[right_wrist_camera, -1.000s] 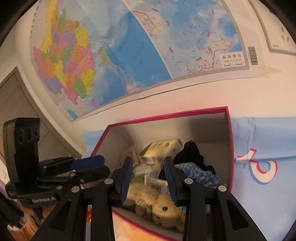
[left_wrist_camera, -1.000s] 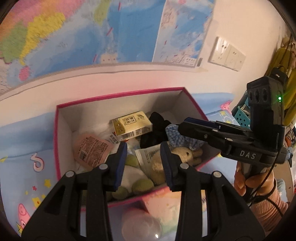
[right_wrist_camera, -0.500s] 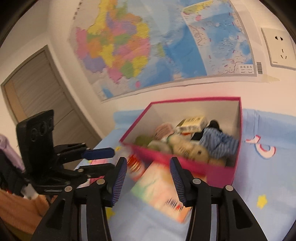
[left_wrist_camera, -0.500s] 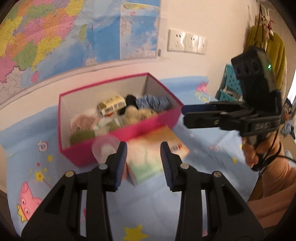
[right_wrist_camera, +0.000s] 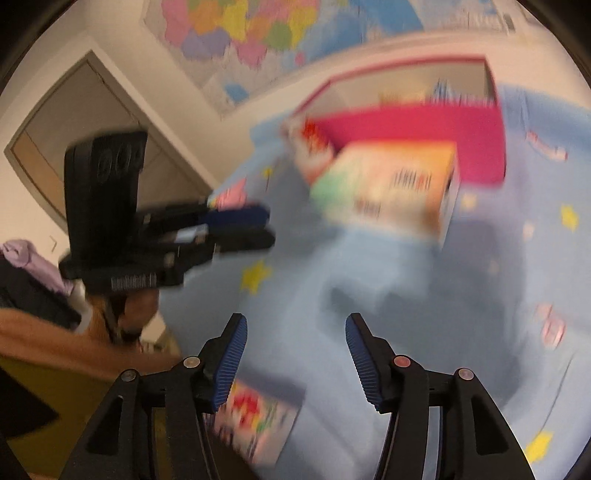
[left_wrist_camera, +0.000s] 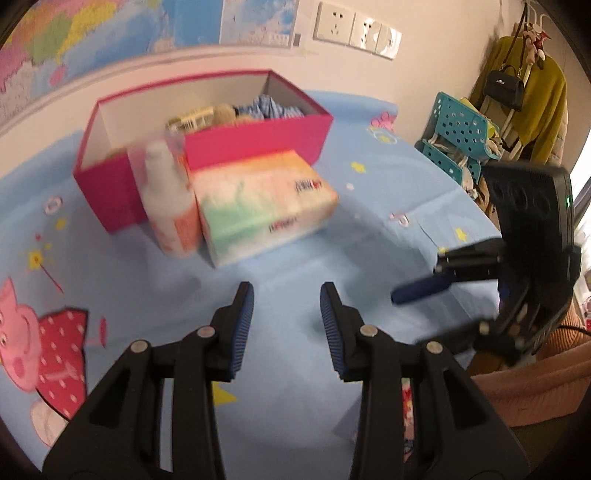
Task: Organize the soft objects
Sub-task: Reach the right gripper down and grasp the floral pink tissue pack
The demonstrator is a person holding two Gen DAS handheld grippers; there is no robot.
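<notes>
The pink box (left_wrist_camera: 240,147) stands at the back of the blue sheet and holds a beige plush (left_wrist_camera: 221,110), a blue checked cloth (left_wrist_camera: 273,107) and small packs. A pastel tissue pack (left_wrist_camera: 258,199) and a white bottle (left_wrist_camera: 166,199) stand against its front wall. My left gripper (left_wrist_camera: 286,291) hovers over bare sheet short of them, open and empty. In the blurred right wrist view, my right gripper (right_wrist_camera: 295,325) is opening, nothing between its jaws; the box (right_wrist_camera: 406,125) and tissue pack (right_wrist_camera: 388,188) lie ahead, with the left gripper (right_wrist_camera: 269,227) at its left.
The sheet carries a cartoon pig print (left_wrist_camera: 37,332). Teal baskets (left_wrist_camera: 458,136) and a yellow coat with a black bag (left_wrist_camera: 532,92) stand to the right. A colourful pack (right_wrist_camera: 258,417) lies under the right gripper. A map and sockets (left_wrist_camera: 354,26) are on the wall.
Both grippers drew back from over the box to the near side of the sheet. The right gripper left the beige plush in the box and its jaws widened.
</notes>
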